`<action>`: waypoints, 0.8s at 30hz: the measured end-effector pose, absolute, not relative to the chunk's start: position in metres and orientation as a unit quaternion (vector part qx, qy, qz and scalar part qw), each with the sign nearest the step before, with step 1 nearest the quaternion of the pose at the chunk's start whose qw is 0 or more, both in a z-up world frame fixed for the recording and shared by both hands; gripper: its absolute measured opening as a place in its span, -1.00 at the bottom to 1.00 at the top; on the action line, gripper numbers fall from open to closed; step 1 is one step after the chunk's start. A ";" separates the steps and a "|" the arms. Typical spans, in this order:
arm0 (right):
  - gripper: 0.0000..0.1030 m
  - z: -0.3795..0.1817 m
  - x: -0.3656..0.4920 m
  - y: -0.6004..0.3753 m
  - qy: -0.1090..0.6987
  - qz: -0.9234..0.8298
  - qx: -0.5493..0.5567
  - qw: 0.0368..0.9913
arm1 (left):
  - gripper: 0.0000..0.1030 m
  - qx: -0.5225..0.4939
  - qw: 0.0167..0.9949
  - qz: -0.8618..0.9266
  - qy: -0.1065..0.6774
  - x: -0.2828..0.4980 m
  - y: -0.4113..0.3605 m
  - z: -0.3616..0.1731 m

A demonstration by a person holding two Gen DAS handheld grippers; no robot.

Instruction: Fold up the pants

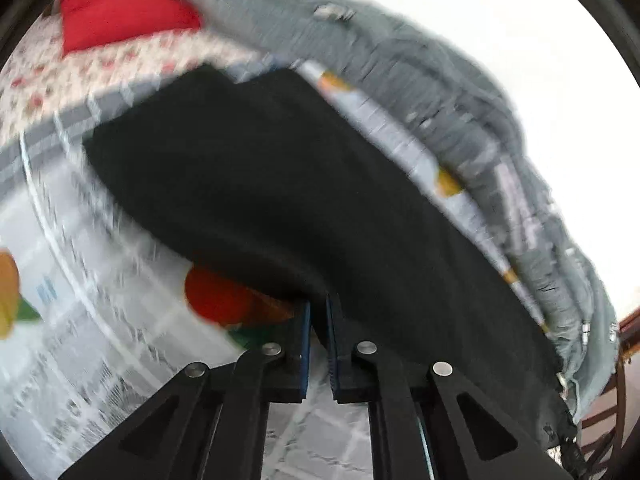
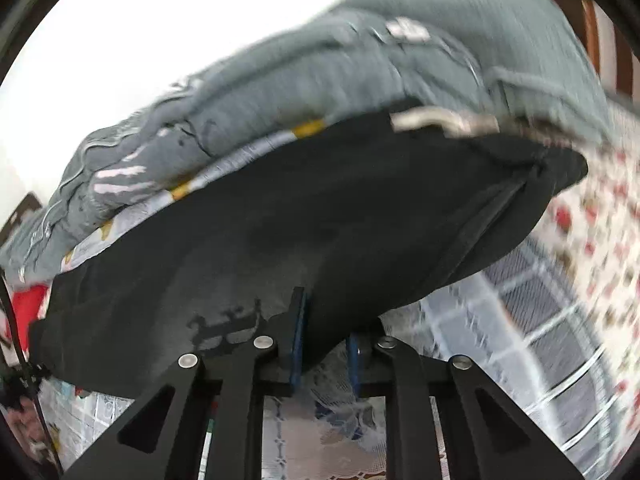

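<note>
Pants point(image 1: 288, 184), black in colour, were spread across a printed bedsheet point(image 1: 80, 320) and filled the centre of both wrist views. Both frames were motion-blurred. In the left wrist view, the left gripper point(image 1: 318, 312) had its two blue-padded fingers drawn close together, with a fold of the black fabric pinched between the tips. In the right wrist view, the right gripper point(image 2: 326, 320) had its fingers set somewhat wider apart, and the lower edge of the pants ran down between them; the fabric lay against the left pad, but contact with the right pad could not be confirmed. A raised edge of the garment hung above the sheet in front of each gripper.

A grey blanket point(image 1: 440, 92) lay bunched along the far side of the pants, just beyond a strip of the sheet. A red cushion point(image 1: 120, 12) rested on a floral cover point(image 1: 80, 72) at the upper left of the left wrist view. The same floral cover appeared at the right edge of the right wrist view.
</note>
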State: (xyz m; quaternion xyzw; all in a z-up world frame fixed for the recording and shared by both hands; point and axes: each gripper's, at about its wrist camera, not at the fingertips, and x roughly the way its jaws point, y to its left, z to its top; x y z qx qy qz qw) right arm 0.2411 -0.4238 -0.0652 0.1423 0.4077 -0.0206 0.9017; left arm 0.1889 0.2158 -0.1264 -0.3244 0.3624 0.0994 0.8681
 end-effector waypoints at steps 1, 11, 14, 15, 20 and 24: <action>-0.68 -0.055 0.244 -0.423 0.396 -0.012 0.141 0.907 | -0.85 -0.319 0.873 0.096 0.356 0.190 0.216 -0.118; -0.70 -0.016 0.310 -0.410 0.375 0.006 0.112 0.920 | -0.85 -0.227 0.914 0.096 0.321 0.265 0.192 -0.052; -0.70 -0.017 0.337 -0.405 0.381 0.009 0.111 0.918 | -0.85 -0.218 0.919 0.102 0.311 0.295 0.185 -0.047; -0.70 -0.019 0.346 -0.407 0.385 0.011 0.117 0.915 | -0.85 -0.212 0.920 0.107 0.311 0.306 0.182 -0.048; -0.70 -0.040 0.395 -0.406 0.408 -0.003 0.108 0.906 | -0.85 -0.175 0.923 0.127 0.318 0.354 0.167 -0.062; -0.69 -0.061 0.410 -0.401 0.408 -0.024 0.104 0.907 | -0.84 -0.153 0.924 0.133 0.324 0.371 0.156 -0.073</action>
